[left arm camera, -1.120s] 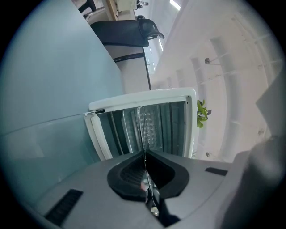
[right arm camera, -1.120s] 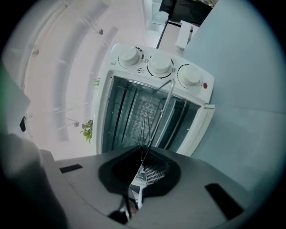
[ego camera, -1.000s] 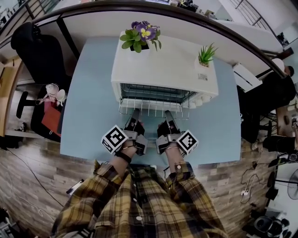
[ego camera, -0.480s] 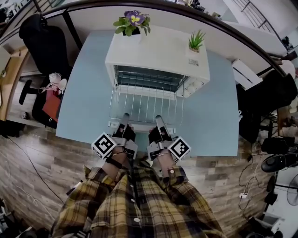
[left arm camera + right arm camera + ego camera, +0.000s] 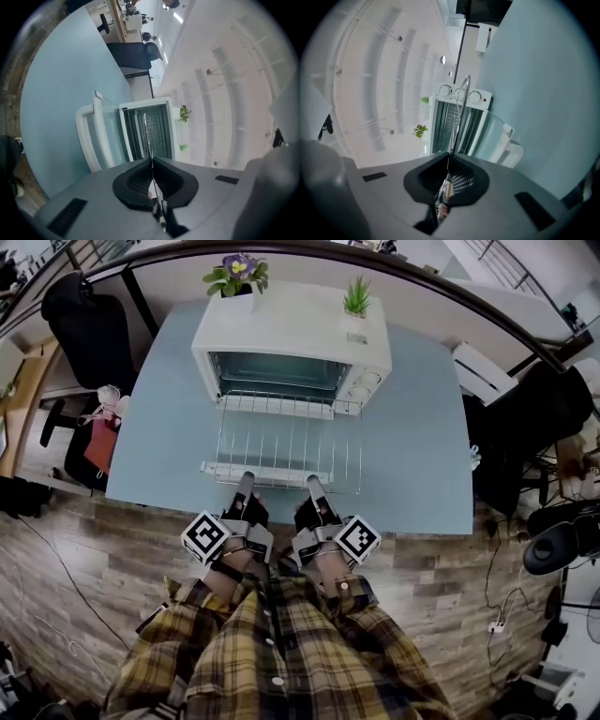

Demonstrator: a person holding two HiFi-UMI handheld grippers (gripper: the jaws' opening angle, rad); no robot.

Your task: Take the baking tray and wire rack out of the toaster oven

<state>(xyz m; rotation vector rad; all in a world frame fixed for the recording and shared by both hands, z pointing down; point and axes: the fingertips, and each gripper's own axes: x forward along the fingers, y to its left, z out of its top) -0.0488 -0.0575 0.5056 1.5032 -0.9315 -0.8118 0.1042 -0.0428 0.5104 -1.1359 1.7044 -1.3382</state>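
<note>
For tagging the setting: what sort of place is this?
Probably an office or lab, not a kitchen: the toaster oven sits on a blue table, an office chair stands beside, cables trail over the wood floor.

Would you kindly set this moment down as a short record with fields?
left gripper: jaws shut on the wire rack's near edge
right gripper: jaws shut on the same edge
wire rack: almost out, far edge at the oven mouth, above the open door
toaster oven: on the blue table, two potted plants on top
</note>
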